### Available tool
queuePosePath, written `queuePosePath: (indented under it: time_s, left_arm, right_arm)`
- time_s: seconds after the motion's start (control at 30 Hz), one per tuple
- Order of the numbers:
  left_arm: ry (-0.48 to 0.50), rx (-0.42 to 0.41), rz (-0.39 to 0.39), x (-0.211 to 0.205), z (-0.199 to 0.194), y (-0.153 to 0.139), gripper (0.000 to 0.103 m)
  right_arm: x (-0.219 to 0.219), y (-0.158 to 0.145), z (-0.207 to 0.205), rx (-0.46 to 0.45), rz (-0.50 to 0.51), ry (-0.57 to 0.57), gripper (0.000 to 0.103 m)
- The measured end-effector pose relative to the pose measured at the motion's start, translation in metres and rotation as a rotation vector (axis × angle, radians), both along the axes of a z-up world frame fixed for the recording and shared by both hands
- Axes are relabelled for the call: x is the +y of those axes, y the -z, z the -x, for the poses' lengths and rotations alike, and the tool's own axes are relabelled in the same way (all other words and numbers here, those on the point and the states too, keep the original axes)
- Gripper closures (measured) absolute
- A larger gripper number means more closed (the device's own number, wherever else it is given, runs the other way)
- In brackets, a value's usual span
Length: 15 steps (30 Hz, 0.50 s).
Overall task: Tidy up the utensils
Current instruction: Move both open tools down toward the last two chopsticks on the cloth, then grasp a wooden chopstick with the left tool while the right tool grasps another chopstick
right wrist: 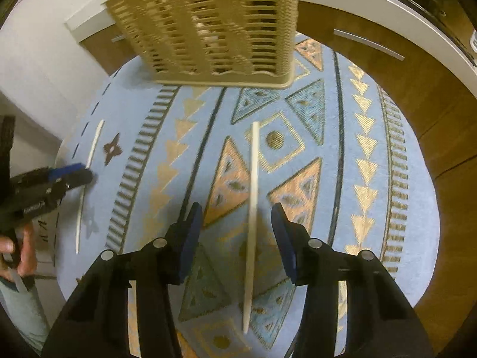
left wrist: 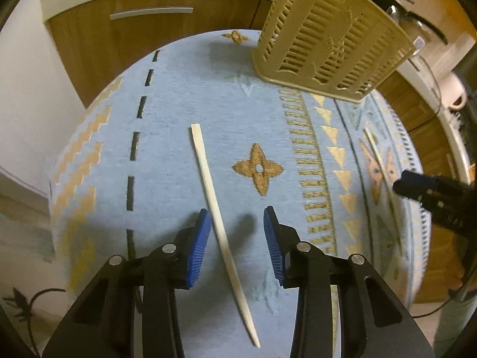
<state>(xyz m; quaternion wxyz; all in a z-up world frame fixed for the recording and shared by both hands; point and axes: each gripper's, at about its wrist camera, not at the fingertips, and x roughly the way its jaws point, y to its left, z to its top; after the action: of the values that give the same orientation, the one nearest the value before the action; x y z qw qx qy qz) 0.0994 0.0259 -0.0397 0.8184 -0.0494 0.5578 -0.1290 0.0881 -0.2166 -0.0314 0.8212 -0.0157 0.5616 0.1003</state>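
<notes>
Two pale chopsticks lie apart on a blue patterned cloth. One chopstick point(left wrist: 219, 217) lies between the blue pads of my left gripper point(left wrist: 237, 219), which is open just above it. The other chopstick point(right wrist: 252, 208) lies between the pads of my right gripper point(right wrist: 237, 217), also open. A beige slotted utensil basket point(left wrist: 331, 38) stands upright at the far side of the table; it also shows in the right wrist view point(right wrist: 214, 26). Each view shows the other gripper at its edge: the right point(left wrist: 417, 186), the left point(right wrist: 71, 174), with the left chopstick point(right wrist: 89, 161) by it.
The cloth covers a round table point(left wrist: 167, 137) with edges close on the left and right. Wooden cabinets point(left wrist: 125, 29) and a white counter stand behind. A kettle and mug point(left wrist: 456, 95) sit on the counter at the right.
</notes>
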Motion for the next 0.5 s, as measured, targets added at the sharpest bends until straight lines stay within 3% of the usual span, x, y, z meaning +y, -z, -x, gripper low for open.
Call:
queuePosePath:
  time_s: [0.5]
  left_arm:
    - [0.040, 0.008, -0.047, -0.009, -0.018, 0.001, 0.068]
  right_arm:
    - [0.007, 0.019, -0.021, 0.085, 0.062, -0.035, 0.089]
